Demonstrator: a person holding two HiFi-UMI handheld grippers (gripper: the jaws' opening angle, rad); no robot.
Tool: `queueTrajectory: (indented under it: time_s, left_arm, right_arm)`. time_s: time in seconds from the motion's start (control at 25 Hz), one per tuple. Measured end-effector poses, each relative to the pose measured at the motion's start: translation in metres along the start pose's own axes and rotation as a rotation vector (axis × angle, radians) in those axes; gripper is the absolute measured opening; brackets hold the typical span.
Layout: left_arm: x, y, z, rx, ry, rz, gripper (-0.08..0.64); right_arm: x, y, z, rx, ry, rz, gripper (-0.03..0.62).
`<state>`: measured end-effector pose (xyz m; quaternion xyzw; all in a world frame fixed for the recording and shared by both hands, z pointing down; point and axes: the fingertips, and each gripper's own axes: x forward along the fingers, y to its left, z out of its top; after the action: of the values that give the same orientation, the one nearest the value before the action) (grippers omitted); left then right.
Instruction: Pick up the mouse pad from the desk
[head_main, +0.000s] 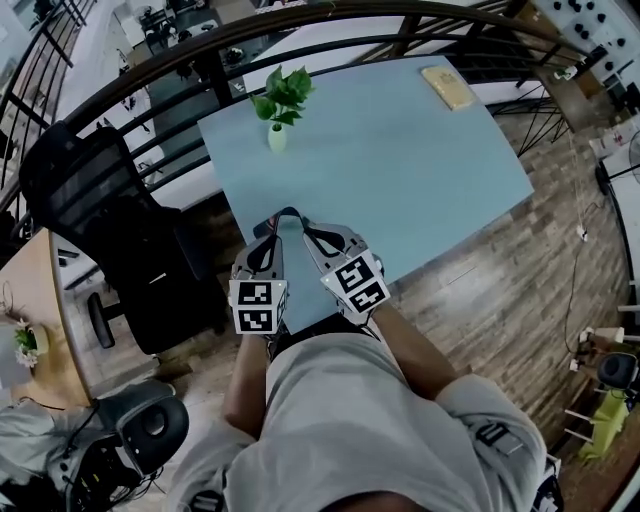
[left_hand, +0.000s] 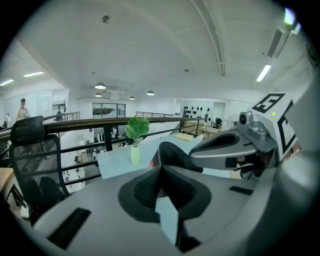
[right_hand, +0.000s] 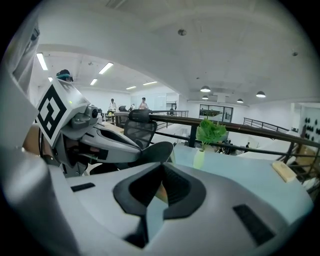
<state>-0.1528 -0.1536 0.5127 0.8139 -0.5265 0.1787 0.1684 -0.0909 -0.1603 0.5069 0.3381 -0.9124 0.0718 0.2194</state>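
Note:
The mouse pad (head_main: 400, 160) is a large light-blue sheet that covers the desk top. Its near edge runs toward me between the two grippers. My left gripper (head_main: 283, 216) and right gripper (head_main: 304, 222) stand side by side at that near edge, tips almost touching. In the left gripper view my left gripper (left_hand: 161, 172) is shut on a thin strip of the blue pad (left_hand: 168, 220). In the right gripper view my right gripper (right_hand: 161, 175) is likewise shut on the pad's edge (right_hand: 150, 216). The pinched edge itself is hidden under the grippers in the head view.
A small green plant in a white vase (head_main: 278, 112) stands on the pad at its far left. A tan flat object (head_main: 447, 87) lies at the far right corner. A black office chair (head_main: 110, 235) stands left of the desk, a dark railing (head_main: 330, 25) behind it.

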Motion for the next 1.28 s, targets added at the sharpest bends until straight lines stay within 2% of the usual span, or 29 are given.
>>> queueTrajectory:
  time_s: [0.56, 1.04, 1.28]
  left_arm:
    - [0.002, -0.017, 0.052, 0.022, -0.099, -0.027, 0.023]
    - [0.011, -0.036, 0.083, 0.031, -0.157, -0.069, 0.023]
    - [0.013, -0.045, 0.094, 0.043, -0.178, -0.086, 0.023]
  right_arm:
    - [-0.026, -0.025, 0.034, 0.001, -0.104, -0.063, 0.014]
    - [-0.051, -0.051, 0.064, 0.001, -0.207, -0.126, 0.014]
    - [-0.061, -0.062, 0.060, 0.026, -0.220, -0.150, 0.014]
